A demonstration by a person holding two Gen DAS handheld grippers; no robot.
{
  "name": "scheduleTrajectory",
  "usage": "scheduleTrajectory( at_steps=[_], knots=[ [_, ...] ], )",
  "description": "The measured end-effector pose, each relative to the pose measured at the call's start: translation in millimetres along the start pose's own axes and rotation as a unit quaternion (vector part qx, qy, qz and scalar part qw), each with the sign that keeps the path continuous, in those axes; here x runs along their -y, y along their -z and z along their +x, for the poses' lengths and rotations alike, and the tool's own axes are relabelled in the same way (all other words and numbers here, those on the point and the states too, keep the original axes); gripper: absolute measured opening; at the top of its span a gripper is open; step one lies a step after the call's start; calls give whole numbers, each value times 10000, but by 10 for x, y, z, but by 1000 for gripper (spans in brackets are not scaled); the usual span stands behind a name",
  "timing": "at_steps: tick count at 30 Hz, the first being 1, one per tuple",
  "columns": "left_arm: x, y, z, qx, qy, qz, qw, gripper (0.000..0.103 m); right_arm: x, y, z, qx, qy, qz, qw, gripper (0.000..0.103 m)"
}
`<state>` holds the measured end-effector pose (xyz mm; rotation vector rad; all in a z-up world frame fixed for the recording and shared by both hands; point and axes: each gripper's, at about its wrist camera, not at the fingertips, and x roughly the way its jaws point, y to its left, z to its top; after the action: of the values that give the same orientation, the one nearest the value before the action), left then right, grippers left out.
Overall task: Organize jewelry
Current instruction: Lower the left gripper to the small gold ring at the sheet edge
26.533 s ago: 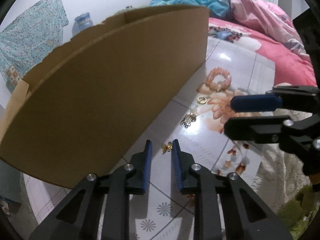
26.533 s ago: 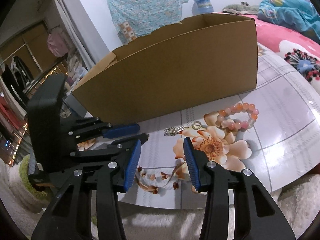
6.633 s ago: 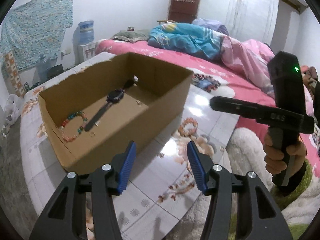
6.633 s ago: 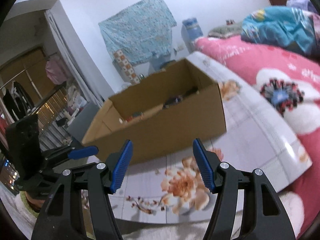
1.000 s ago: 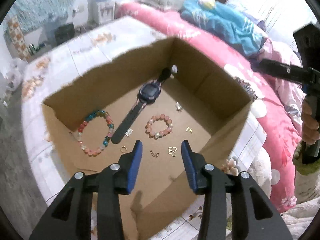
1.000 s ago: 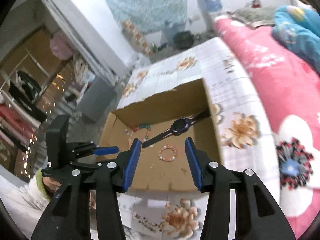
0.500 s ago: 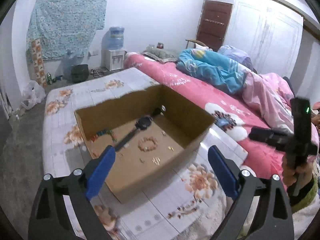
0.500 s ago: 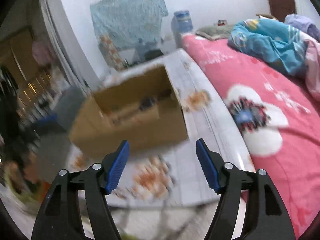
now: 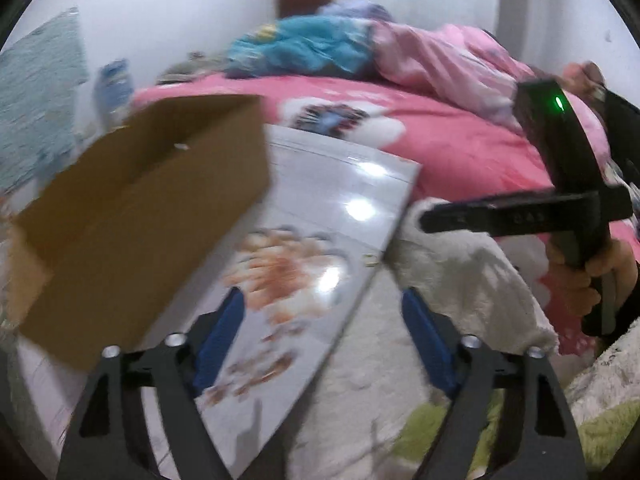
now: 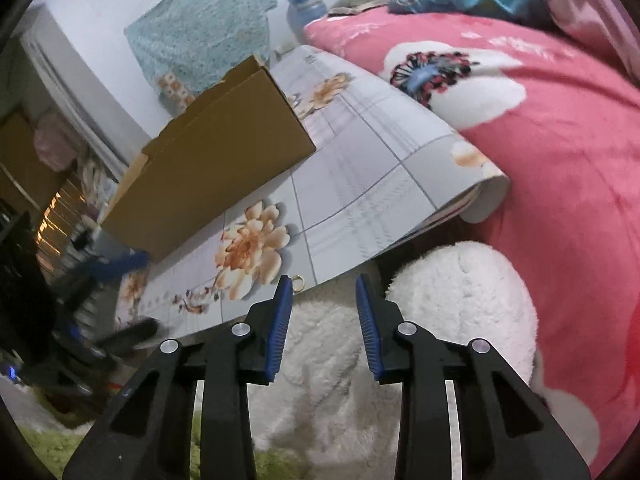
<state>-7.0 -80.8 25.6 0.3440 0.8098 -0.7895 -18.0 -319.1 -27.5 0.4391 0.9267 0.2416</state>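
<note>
The brown cardboard box (image 9: pixel 140 216) stands on the floral tabletop (image 9: pixel 332 200); its inside is hidden from both views. My left gripper (image 9: pixel 322 320) is open wide and empty, low over the table's near edge, right of the box. My right gripper (image 10: pixel 322 300) is open and empty, just off the table's front edge above white fleece. A small gold ring (image 10: pixel 298 279) lies at the table edge beside its left finger. The box also shows in the right wrist view (image 10: pixel 212 168). The right gripper's body (image 9: pixel 560 200) shows in the left wrist view.
A pink flowered bed (image 10: pixel 540 120) lies to the right of the table, with a blue and pink blanket (image 9: pixel 340 48) at the back. White fleece (image 10: pixel 440 300) and green fabric (image 9: pixel 440 432) lie below the table's front edge. The left wrist view is blurred.
Both grippers have dropped from high above the box to the table's front edge. The box inside has gone out of sight. The right gripper's jaws are narrower than half a second ago.
</note>
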Motion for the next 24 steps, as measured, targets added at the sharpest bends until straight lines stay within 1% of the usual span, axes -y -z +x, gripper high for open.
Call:
scheduleTrajectory(
  at_steps=[1,2,4,5,7,9,14,18,21,24],
  knots=[
    [60,-41,118,-77,111,127,9998,62,-5,20,2,-24,-30,19,10000,29],
    [110,-54,192,-111,135,236,9996,59,-7,29,28,-66,-74,28,9999,26],
    [184,-103,334,-197,145,469,9986,49,0,45,67,-117,-157,43,9998,20],
    [229,-127,423,-254,151,601,9978,46,22,59,84,-129,-215,85,9996,16],
    [282,-154,542,-344,161,753,9964,38,80,75,107,-142,-324,214,9991,14],
    [313,-179,673,-460,169,859,9951,33,153,83,133,-177,-441,364,9982,14],
    [372,-237,865,-572,79,1078,9925,32,222,70,180,-248,-535,405,9974,13],
    [418,-237,913,-644,21,1266,9899,32,243,37,204,-250,-567,395,9973,13],
    [429,-248,956,-701,7,1313,9889,32,261,27,219,-256,-588,410,9971,14],
    [432,-256,991,-711,-66,1376,9879,29,265,25,231,-267,-599,403,9970,14]
  ],
)
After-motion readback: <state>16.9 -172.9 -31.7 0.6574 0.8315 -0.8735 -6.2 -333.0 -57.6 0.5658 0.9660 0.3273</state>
